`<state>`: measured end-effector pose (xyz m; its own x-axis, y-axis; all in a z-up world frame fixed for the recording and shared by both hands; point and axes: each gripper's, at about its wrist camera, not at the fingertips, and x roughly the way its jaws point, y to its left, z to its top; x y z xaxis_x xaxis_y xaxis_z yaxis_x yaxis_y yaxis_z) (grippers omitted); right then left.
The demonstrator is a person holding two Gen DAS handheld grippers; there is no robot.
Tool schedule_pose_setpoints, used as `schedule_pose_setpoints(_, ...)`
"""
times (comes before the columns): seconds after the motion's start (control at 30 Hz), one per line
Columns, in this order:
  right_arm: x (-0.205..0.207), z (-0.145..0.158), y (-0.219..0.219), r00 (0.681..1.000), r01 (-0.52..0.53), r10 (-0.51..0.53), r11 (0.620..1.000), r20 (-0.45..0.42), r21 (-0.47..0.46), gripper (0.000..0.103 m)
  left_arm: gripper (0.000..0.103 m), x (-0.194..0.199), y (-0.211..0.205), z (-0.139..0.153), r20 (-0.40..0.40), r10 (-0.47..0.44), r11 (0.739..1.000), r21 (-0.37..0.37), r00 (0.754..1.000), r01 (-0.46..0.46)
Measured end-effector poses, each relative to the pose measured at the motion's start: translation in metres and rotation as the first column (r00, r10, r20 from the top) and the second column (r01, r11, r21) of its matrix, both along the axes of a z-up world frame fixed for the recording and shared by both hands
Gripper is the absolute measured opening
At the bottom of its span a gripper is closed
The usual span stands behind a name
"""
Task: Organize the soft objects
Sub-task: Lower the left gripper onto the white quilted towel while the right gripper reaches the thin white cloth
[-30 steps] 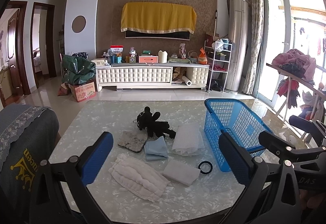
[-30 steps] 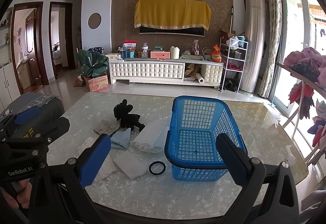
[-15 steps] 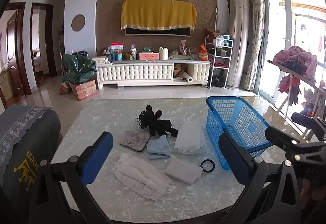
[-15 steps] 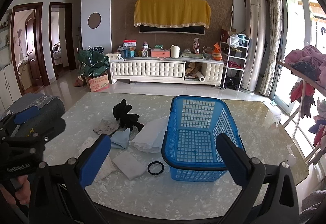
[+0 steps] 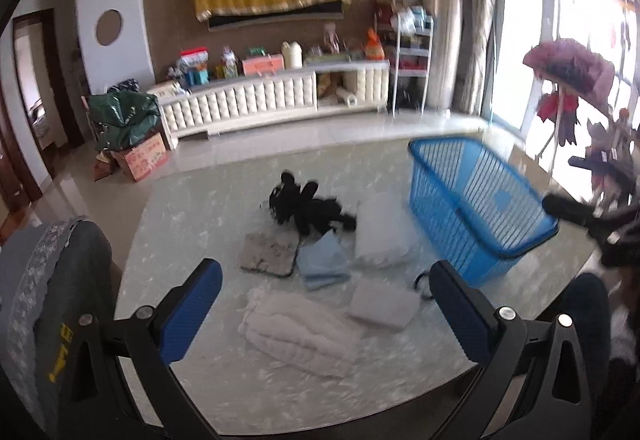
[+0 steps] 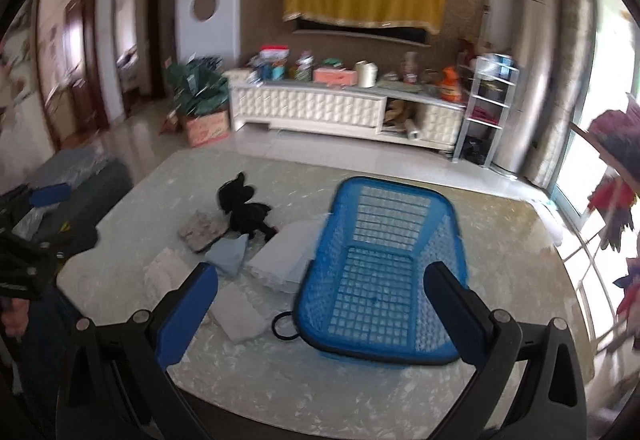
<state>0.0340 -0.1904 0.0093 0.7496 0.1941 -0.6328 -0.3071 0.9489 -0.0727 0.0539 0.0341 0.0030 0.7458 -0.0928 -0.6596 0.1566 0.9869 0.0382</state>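
A pale marbled table point(image 5: 208, 208) bears a blue basket point(image 6: 384, 272), black plush toy point(image 5: 308, 206) and folded cloths point(image 5: 296, 332)

Both views have turned blurred and tilted since a moment ago — the cameras are swinging. Seen past the left gripper point(image 5: 326, 310), the fluffy white cloth point(image 5: 298, 328) now lies between the wide-apart jaws, nearer than before, and the black ring point(image 5: 421, 282) is half hidden behind the right-hand jaw. For the right gripper point(image 6: 322, 310), the blue basket point(image 6: 384, 276) has shifted to fill the gap between its jaws — larger and closer.
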Motion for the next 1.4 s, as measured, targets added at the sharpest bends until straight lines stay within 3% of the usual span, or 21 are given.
schedule_pose_setpoints(0.3, 0.050, -0.037, 0.070, 0.959, -0.220, 0.190, 0.967, -0.212, -0.125, 0.103, 0.103, 0.047, 0.049, -0.055, -0.213, -0.082, 0.996, 0.021, 0.974, 0.089)
schedule_pose_setpoints(0.4, 0.069, -0.054, 0.088, 0.926, -0.261, 0.221, 0.960, -0.305, -0.099, 0.103, 0.103, 0.061, 0.066, -0.073, -0.270, -0.113, 0.993, -0.001, 0.956, 0.117)
schedule_pose_setpoints(0.57, 0.088, -0.080, 0.107, 0.874, -0.333, 0.249, 0.932, -0.417, -0.141, 0.103, 0.103, 0.081, 0.075, -0.107, -0.345, -0.201, 0.978, -0.014, 0.917, 0.209)
schedule_pose_setpoints(0.83, 0.101, -0.128, 0.124, 0.803, -0.400, 0.242, 0.896, -0.544, -0.192, 0.103, 0.103, 0.101, 0.075, -0.154, -0.411, -0.307, 0.950, -0.074, 0.858, 0.304)
schedule_pose_setpoints(0.93, 0.107, -0.149, 0.128, 0.789, -0.406, 0.226, 0.890, -0.571, -0.209, 0.103, 0.103, 0.108, 0.074, -0.170, -0.411, -0.332, 0.939, -0.054, 0.849, 0.340)
schedule_pose_setpoints(1.13, 0.118, -0.175, 0.121, 0.763, -0.400, 0.186, 0.889, -0.620, -0.225, 0.103, 0.103, 0.121, 0.064, -0.188, -0.452, -0.400, 0.907, -0.070, 0.797, 0.415)
schedule_pose_setpoints(1.3, 0.129, -0.191, 0.113, 0.745, -0.396, 0.167, 0.889, -0.646, -0.227, 0.103, 0.103, 0.127, 0.052, -0.198, -0.470, -0.428, 0.887, -0.058, 0.772, 0.457)
schedule_pose_setpoints(1.4, 0.135, -0.197, 0.106, 0.734, -0.400, 0.164, 0.889, -0.659, -0.224, 0.094, 0.103, 0.126, 0.045, -0.203, -0.486, -0.431, 0.880, -0.038, 0.761, 0.474)
